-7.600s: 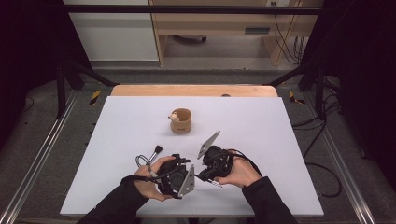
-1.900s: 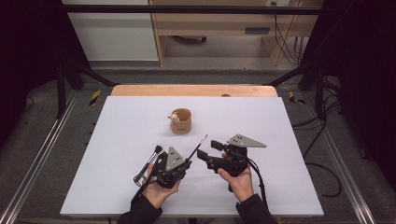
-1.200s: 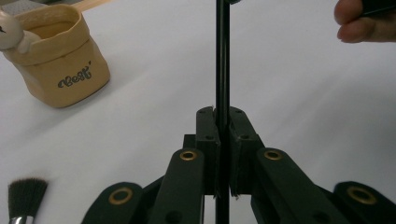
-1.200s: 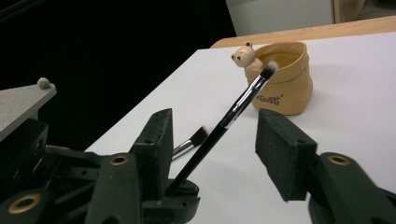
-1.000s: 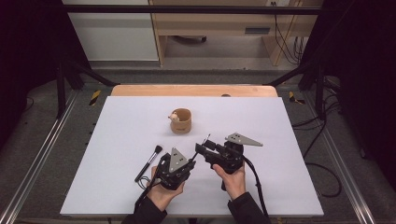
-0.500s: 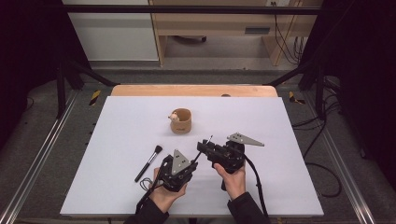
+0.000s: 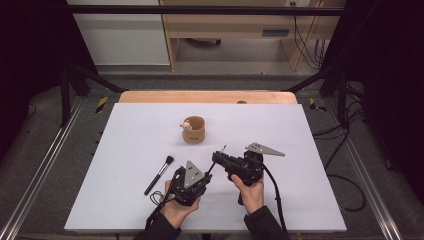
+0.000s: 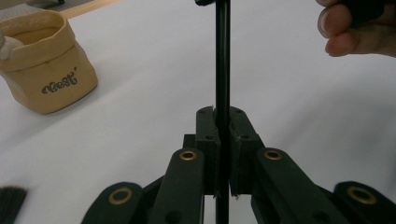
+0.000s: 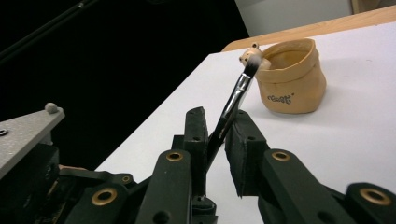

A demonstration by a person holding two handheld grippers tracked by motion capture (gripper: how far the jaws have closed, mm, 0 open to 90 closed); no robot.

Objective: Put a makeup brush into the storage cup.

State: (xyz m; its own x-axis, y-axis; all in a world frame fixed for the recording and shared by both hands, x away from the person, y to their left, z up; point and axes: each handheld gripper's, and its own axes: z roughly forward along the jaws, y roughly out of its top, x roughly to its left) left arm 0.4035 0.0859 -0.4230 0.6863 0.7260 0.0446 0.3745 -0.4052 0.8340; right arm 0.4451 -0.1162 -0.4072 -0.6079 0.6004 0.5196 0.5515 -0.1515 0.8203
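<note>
Two hands come in from the near edge of a white bench [image 7: 300, 200], each holding a gripper. The left gripper [image 7: 192, 181] sits low by the near edge, pointing up and to the right, its jaws clamped tight on the handle of a thin black brush [image 8: 222, 60]. The right gripper [image 7: 223, 161] is just beside it, pointing left. Its jaws have just been closing around the same brush, whose bristle end sticks up between them; a gap shows at one pad. A tan pouch [image 7: 194, 129] stands beyond the grippers. A second brush [image 7: 159, 174] lies to the left.
</note>
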